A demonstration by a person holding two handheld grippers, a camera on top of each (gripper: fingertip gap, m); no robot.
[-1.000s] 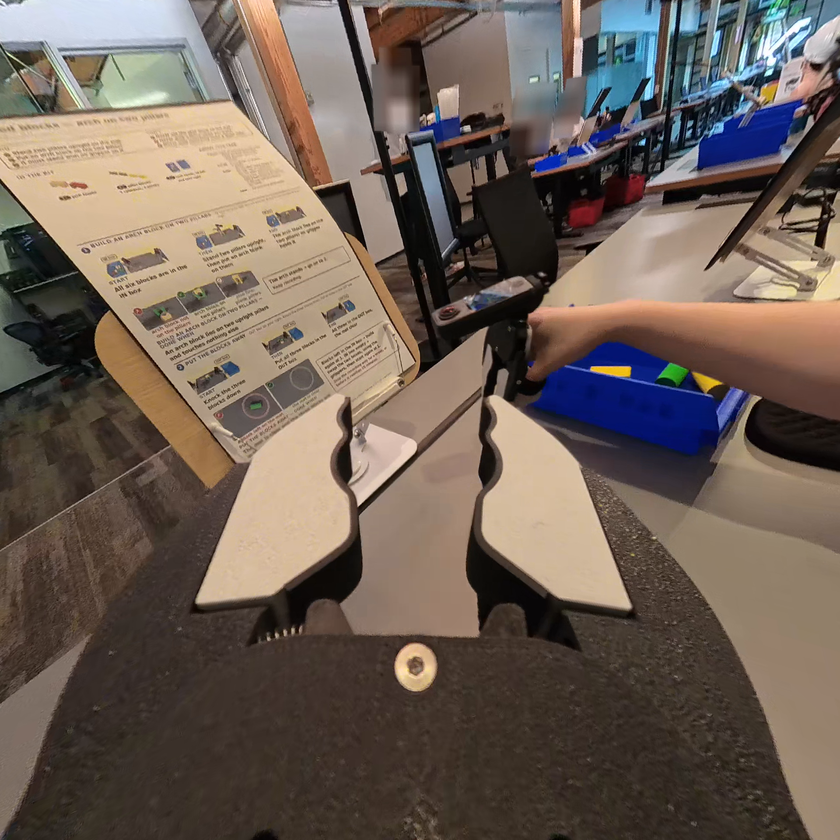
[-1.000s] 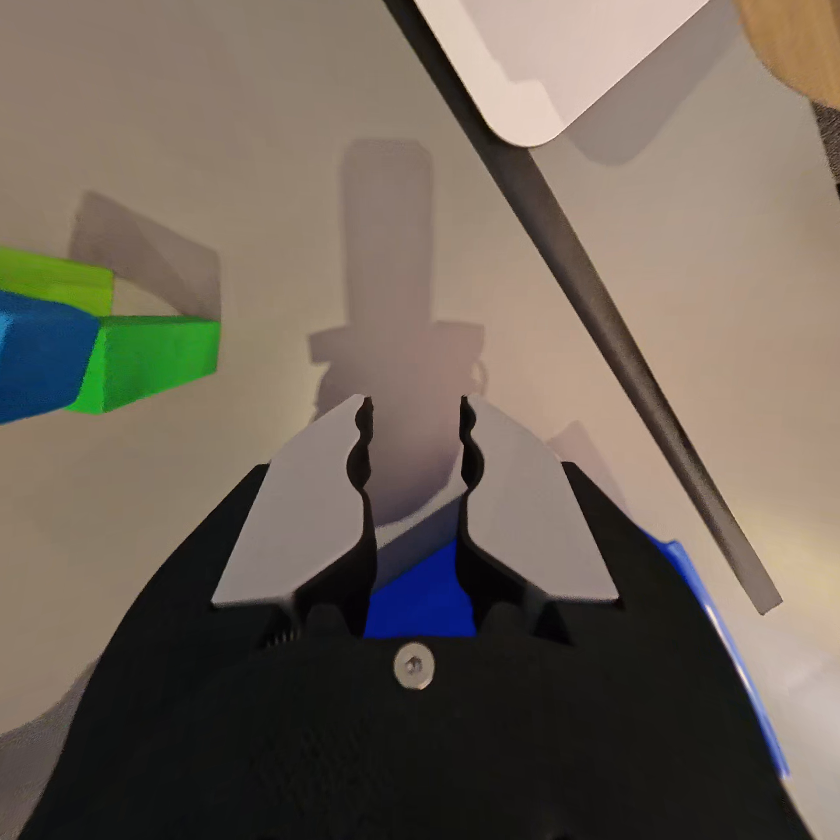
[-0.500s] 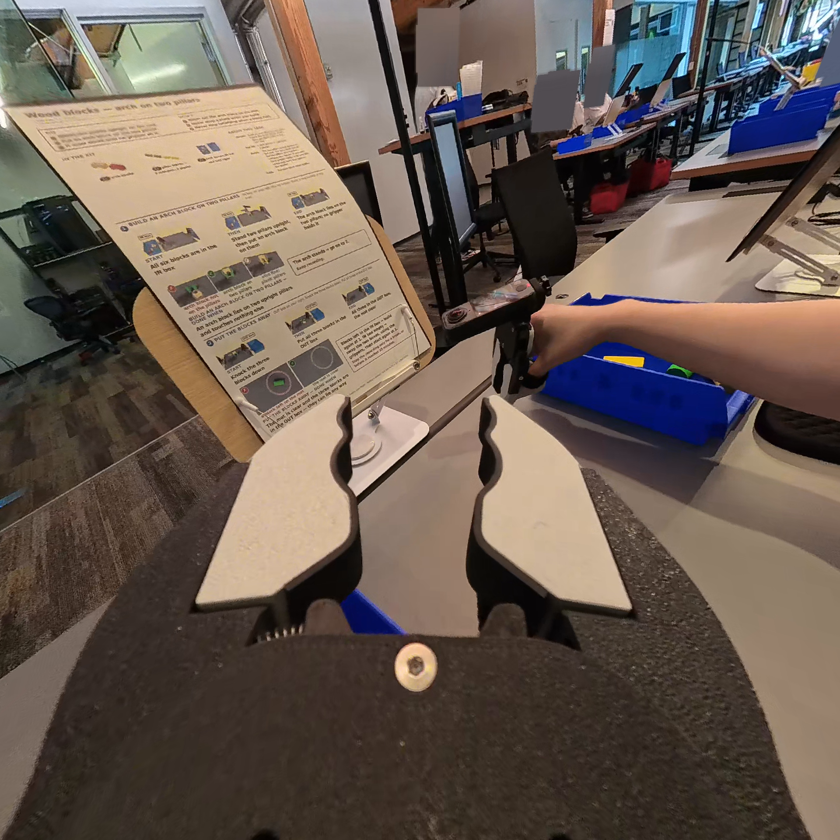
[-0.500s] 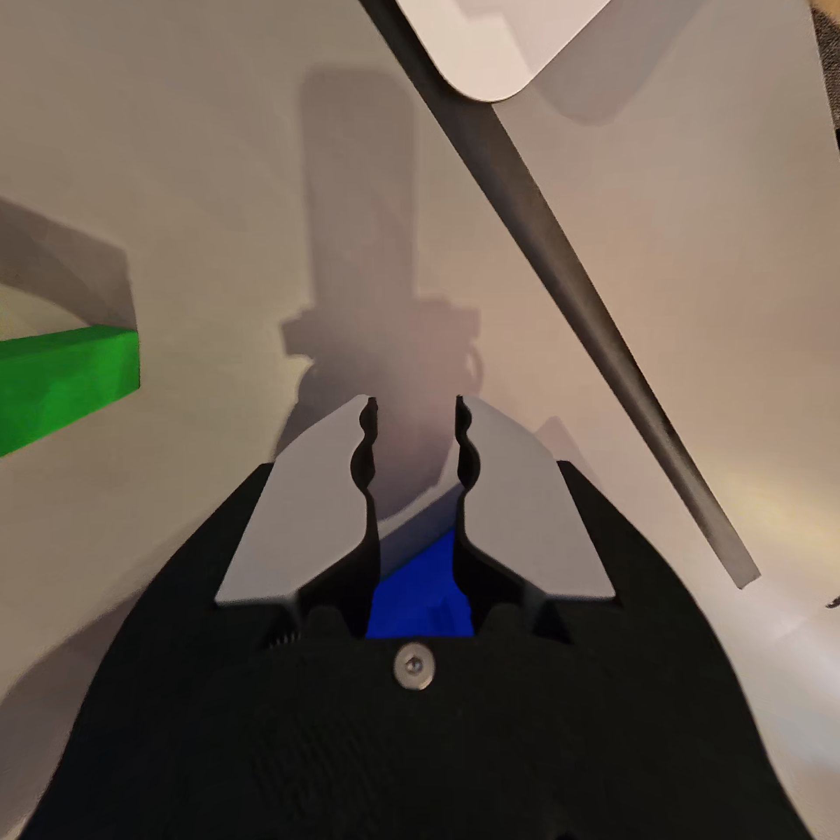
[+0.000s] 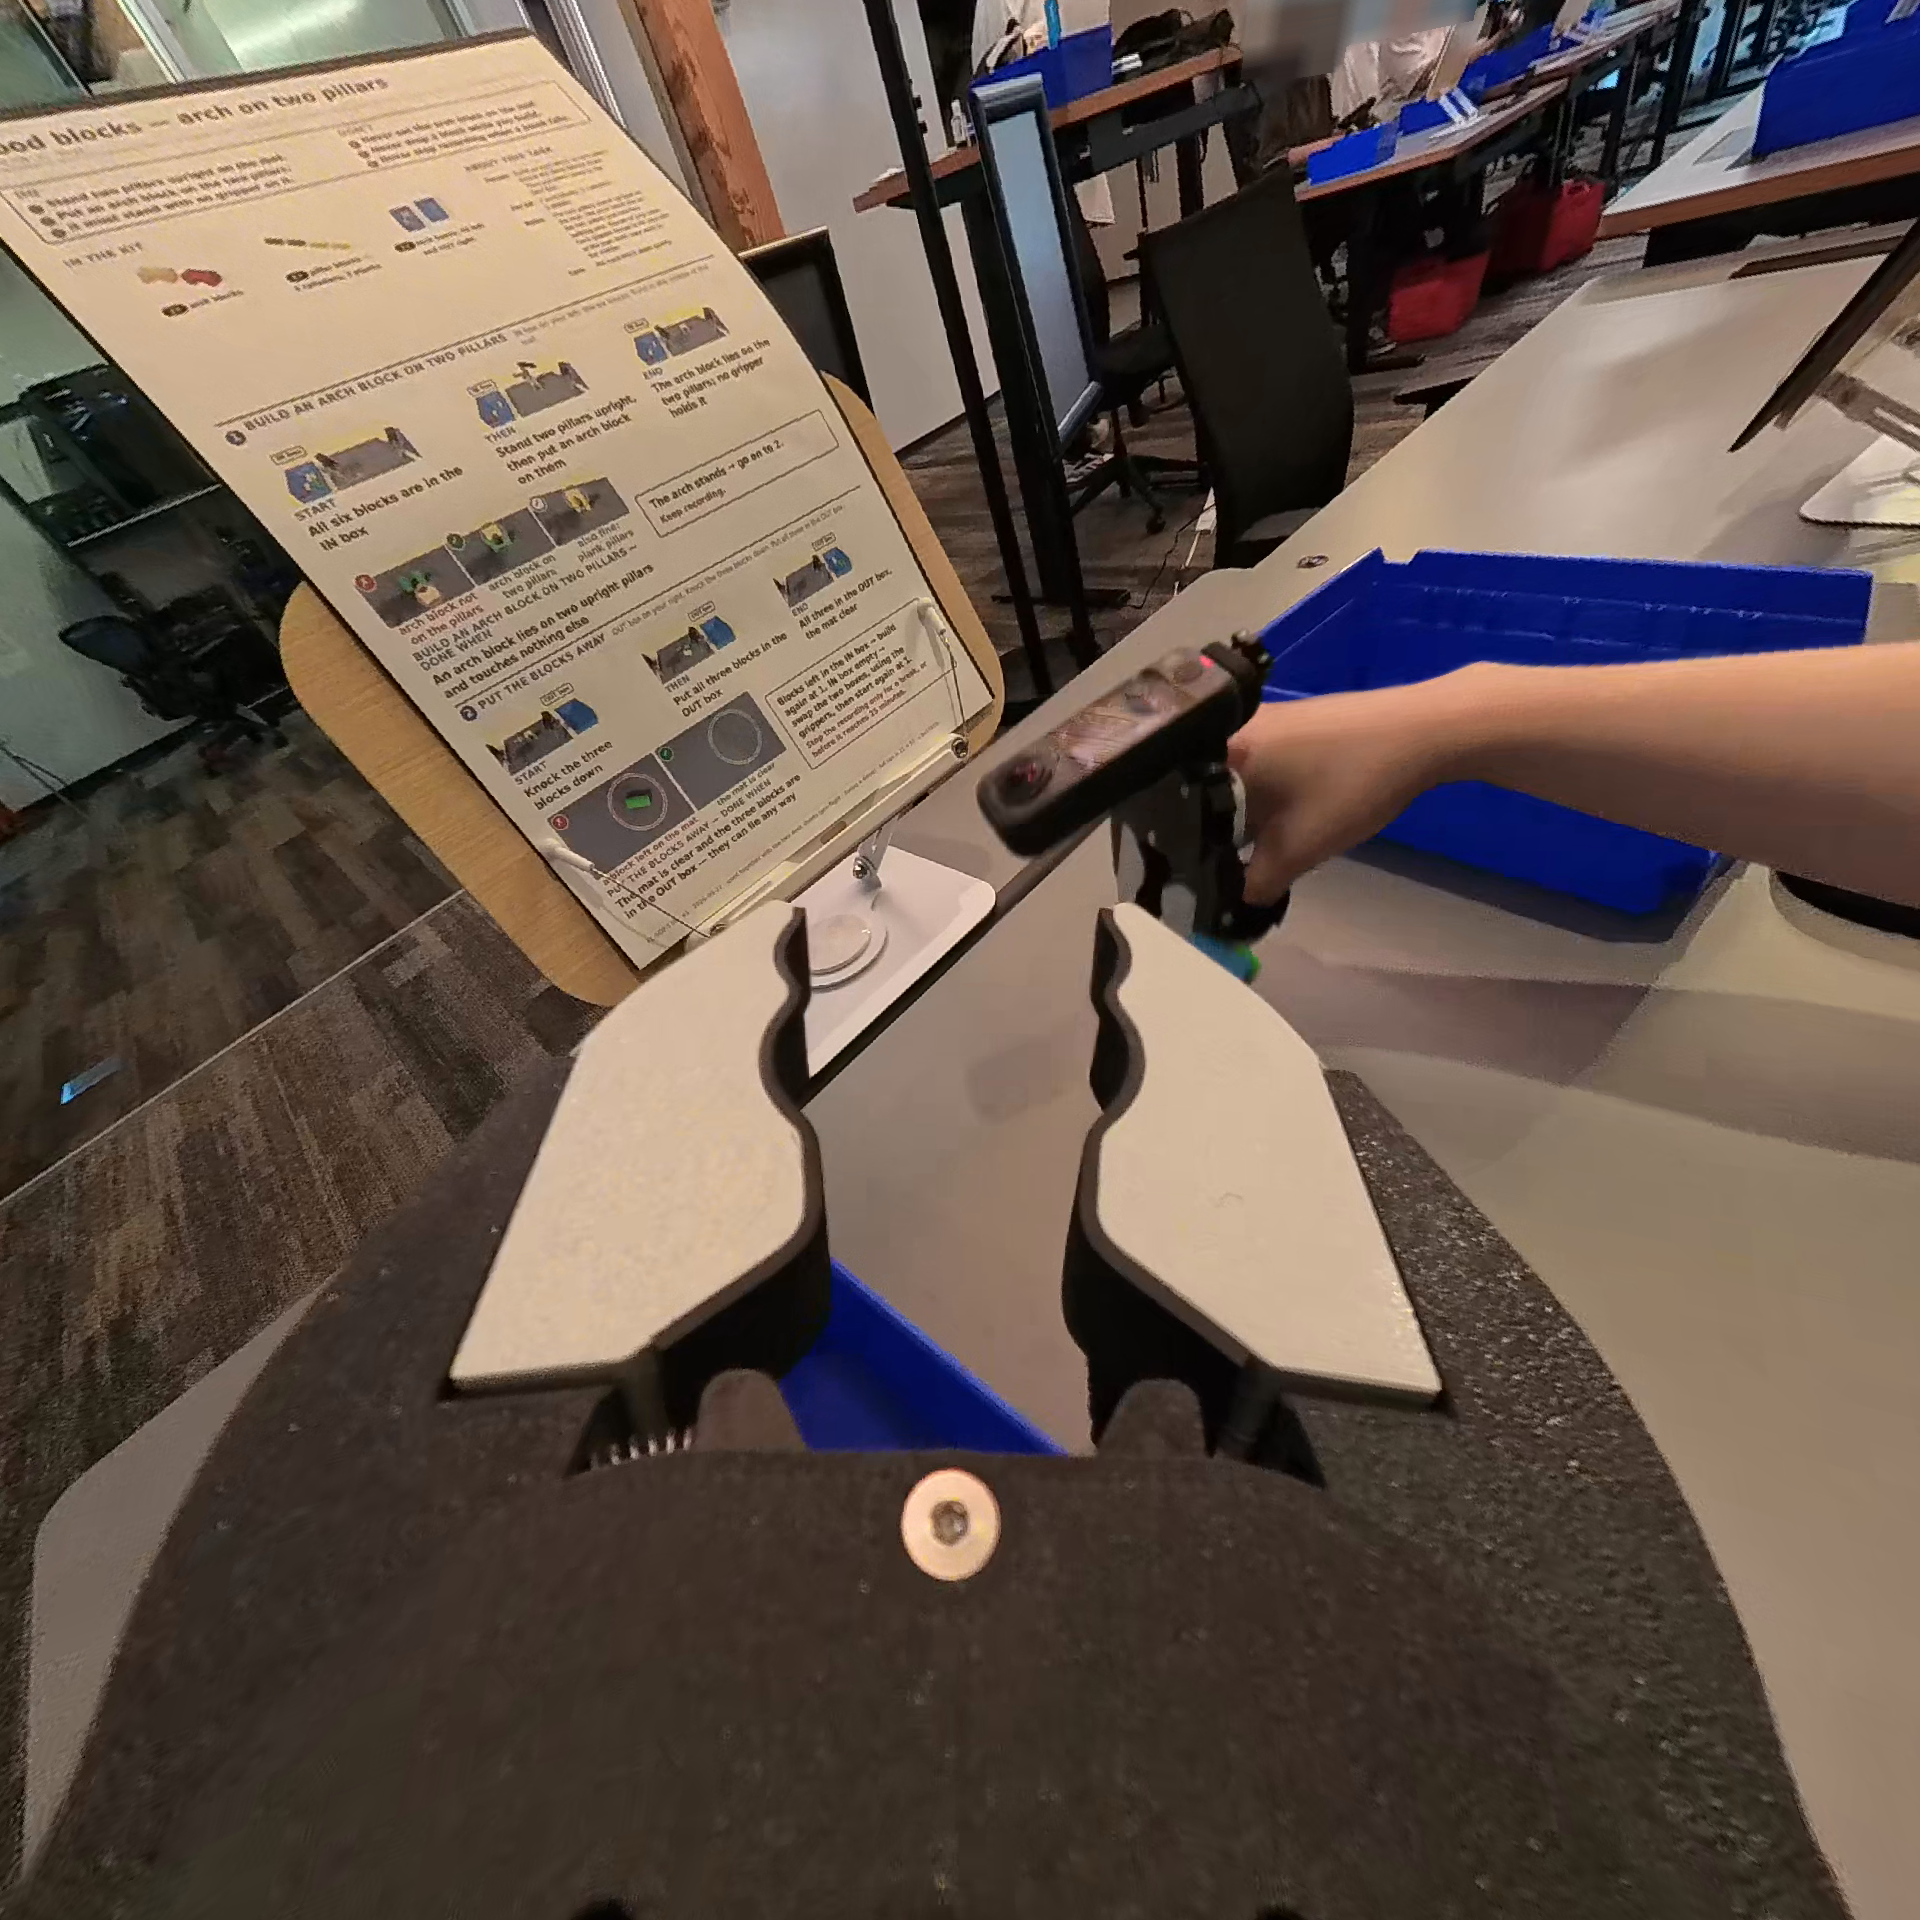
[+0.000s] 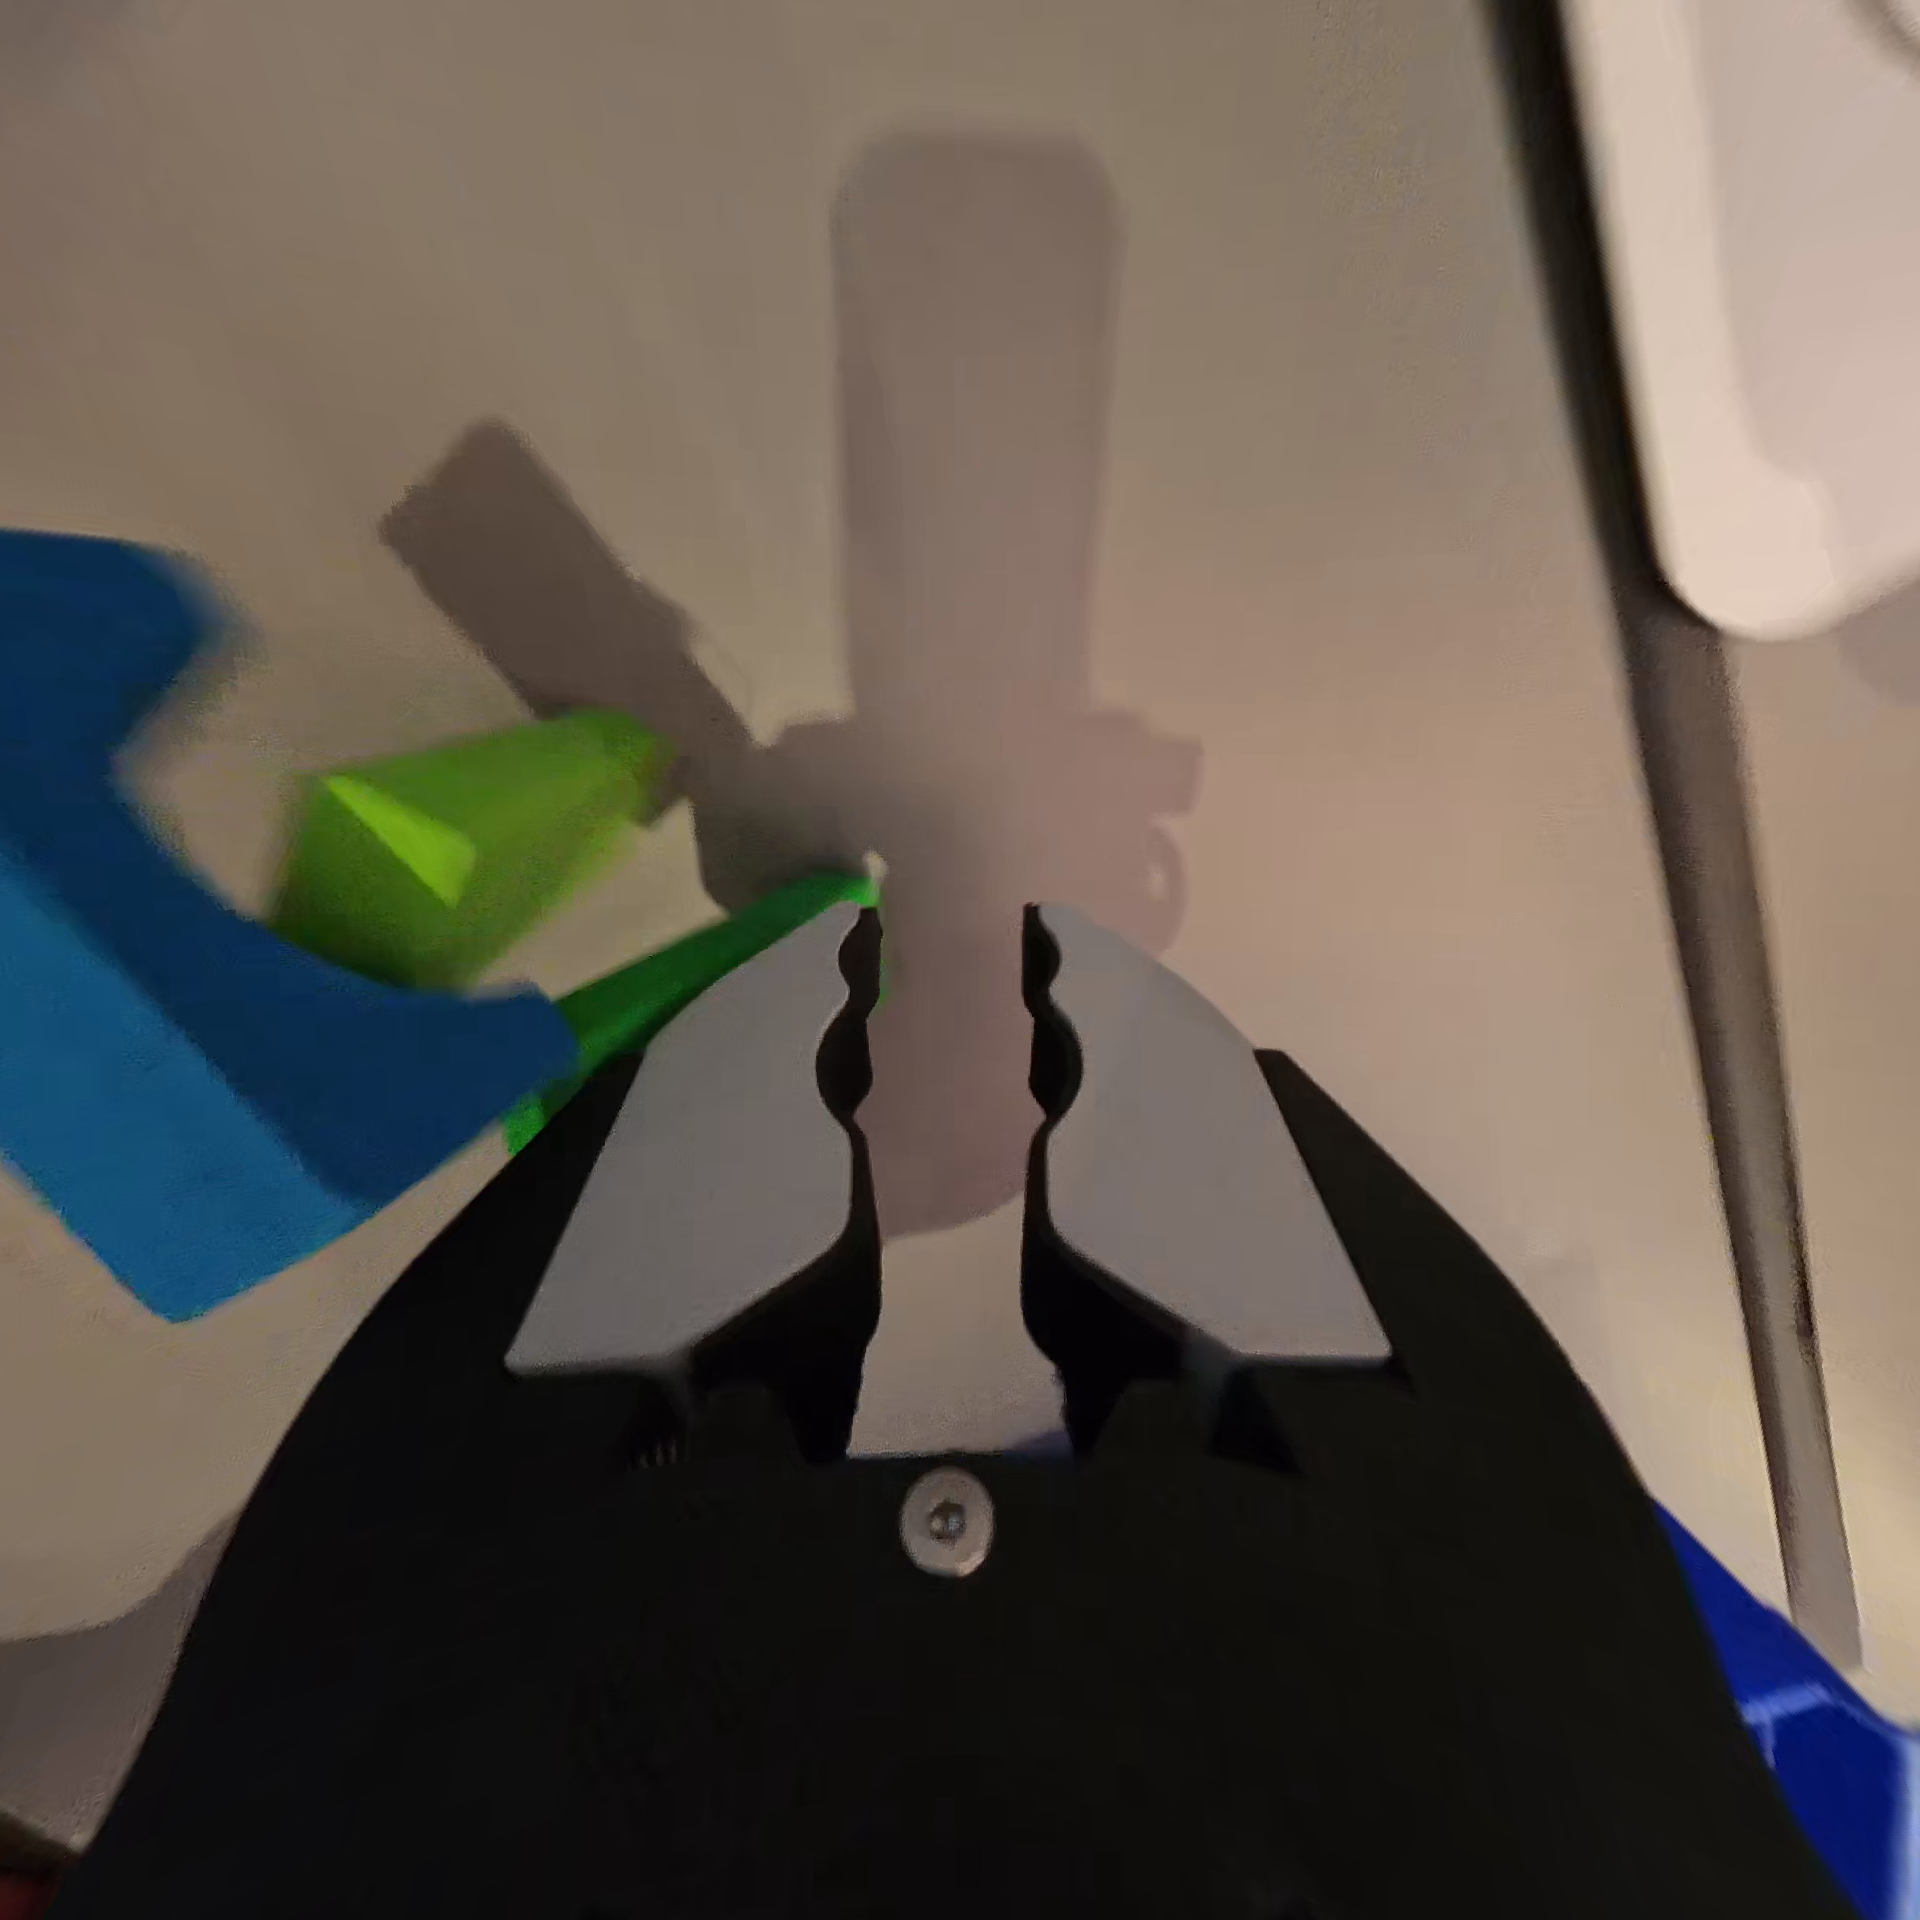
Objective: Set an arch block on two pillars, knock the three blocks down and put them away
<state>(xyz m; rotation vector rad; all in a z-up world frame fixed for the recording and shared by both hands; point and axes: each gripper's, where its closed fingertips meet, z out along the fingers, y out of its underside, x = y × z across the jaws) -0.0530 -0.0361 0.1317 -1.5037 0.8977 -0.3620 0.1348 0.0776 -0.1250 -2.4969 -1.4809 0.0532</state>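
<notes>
In the right wrist view my right gripper [image 6: 945,920] is open and empty, low over the grey table. Its left finger [image 6: 727,1091] touches a green pillar block [image 6: 707,961] that leans over. A second green pillar [image 6: 457,842] tilts just beyond it. The blue arch block [image 6: 156,1039] lies askew across them at the left, blurred by motion. My left gripper [image 5: 945,935] is open and empty, held above the table. In the left wrist view, a hand holds the right gripper [image 5: 1174,790] ahead, with a bit of green block [image 5: 1242,961] under it.
A blue bin [image 5: 1558,644] stands at the back right behind the hand. Another blue bin [image 5: 904,1382] sits under my left gripper, and its corner shows in the right wrist view [image 6: 1787,1745]. An instruction board [image 5: 468,468] stands on a white base [image 6: 1787,312]. The tips of one gripper are about 35 cm away from the tips of the other.
My right gripper has swung left into the blocks. The pillars now lean and the arch has slipped askew. My left gripper has pulled back and risen a little.
</notes>
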